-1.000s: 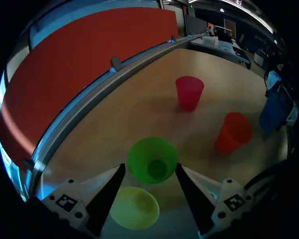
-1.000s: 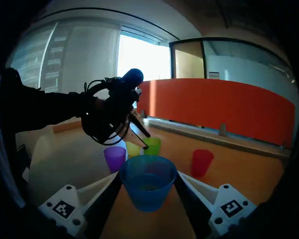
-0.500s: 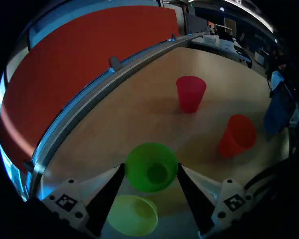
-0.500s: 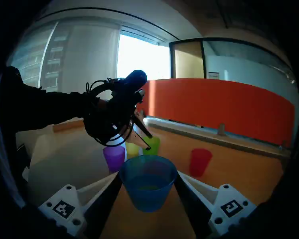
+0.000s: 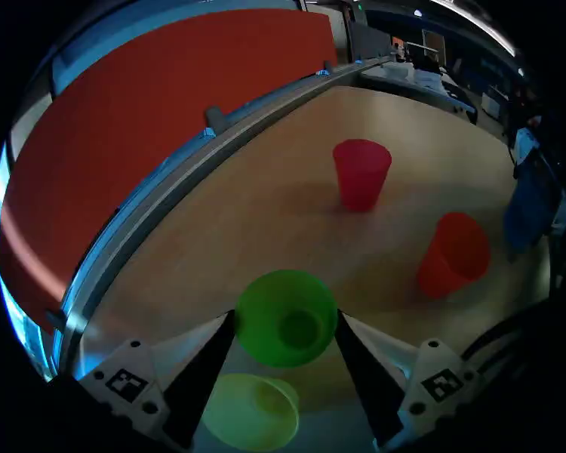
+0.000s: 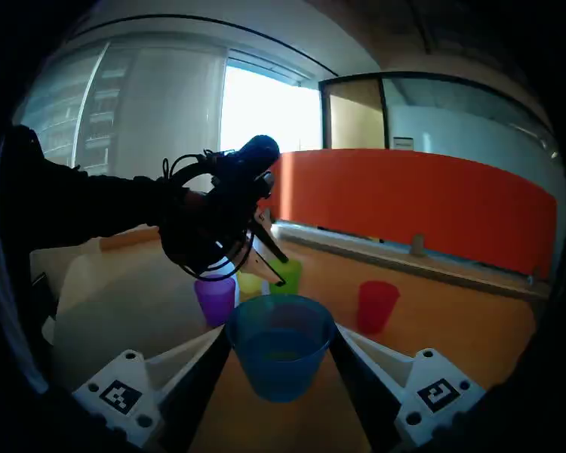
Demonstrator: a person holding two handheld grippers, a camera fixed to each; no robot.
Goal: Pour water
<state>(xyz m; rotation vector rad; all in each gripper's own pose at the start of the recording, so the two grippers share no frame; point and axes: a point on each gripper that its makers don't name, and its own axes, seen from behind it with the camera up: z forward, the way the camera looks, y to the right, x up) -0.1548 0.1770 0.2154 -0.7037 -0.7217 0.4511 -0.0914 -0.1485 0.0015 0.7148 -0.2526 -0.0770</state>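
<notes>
While right tongs (image 6: 281, 334) grip the water-holding blue cup (image 6: 281, 351) and left tongs (image 5: 284, 314) grip the green cup (image 5: 285, 321) at 6 o'clock, pouring likely awaits rim alignment, then tilt.

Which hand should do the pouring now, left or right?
Right. The right gripper grips the blue cup, which looks to have water in it. The left gripper just flanks the green cup, which looks empty, so it could be the one to fill.
</notes>
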